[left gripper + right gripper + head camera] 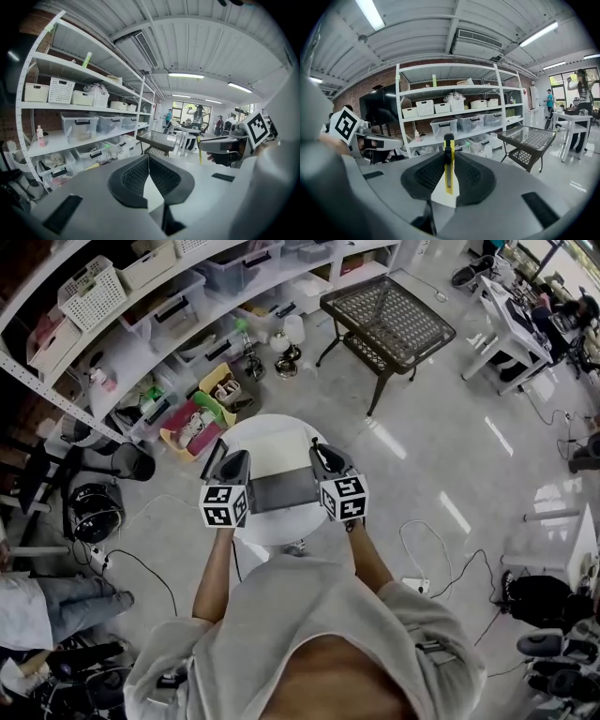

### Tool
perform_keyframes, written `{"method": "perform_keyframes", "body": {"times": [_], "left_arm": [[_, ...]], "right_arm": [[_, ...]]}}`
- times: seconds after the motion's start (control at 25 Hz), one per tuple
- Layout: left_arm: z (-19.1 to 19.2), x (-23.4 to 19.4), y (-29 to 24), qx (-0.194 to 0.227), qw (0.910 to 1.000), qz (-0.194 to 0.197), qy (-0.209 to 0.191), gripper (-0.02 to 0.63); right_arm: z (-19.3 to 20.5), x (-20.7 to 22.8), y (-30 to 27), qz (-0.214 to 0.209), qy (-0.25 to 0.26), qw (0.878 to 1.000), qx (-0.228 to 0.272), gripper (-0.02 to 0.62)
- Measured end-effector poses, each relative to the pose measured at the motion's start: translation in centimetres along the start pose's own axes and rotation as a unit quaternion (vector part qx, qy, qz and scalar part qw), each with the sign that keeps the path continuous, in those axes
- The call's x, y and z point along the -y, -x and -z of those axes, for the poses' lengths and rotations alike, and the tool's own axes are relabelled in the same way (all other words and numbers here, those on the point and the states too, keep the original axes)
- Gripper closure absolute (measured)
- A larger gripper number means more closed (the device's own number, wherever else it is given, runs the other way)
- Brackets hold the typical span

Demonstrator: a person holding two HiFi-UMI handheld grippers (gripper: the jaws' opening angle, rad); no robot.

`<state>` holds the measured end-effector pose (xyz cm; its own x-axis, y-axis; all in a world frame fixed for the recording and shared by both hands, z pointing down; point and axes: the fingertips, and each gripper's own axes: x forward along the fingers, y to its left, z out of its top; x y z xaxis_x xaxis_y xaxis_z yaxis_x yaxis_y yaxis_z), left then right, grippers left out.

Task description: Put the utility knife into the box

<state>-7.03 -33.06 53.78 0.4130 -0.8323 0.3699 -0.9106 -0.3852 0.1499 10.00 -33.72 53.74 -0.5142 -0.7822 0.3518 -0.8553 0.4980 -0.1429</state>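
A tall white metal shelf rack (112, 371) stood behind, with clear plastic bins (79, 125) and white baskets (61, 90) on its boards. What lay inside the bins was too blurry to tell.

In front of it was a round white surface (272, 432). A flat dark grey box (281, 491) sat on it, between the two grippers. The box looked empty, though it was small in the head view and hard to be sure.

The left gripper (149, 161) was pressed together with nothing in it. The right gripper (449, 157) was pinching a thin yellow utility knife (449, 145), which stood up straight between its pads, just beside the box but not in it.

So the job looked about half done. The knife was picked up. It was not yet over the box, lowered in, or let go.
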Motion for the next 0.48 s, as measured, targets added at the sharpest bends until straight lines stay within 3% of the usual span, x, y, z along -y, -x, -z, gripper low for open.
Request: {"method": "perform_keyframes", "body": {"times": [0.48], "left_arm": [[0.1, -3.0, -2.0, -0.014, 0.9994, -0.032, 0.003, 0.583]], "right_arm": [[1.0, 0.8, -4.5, -0.028, -0.007, 0.999, -0.021, 0.514]]}}
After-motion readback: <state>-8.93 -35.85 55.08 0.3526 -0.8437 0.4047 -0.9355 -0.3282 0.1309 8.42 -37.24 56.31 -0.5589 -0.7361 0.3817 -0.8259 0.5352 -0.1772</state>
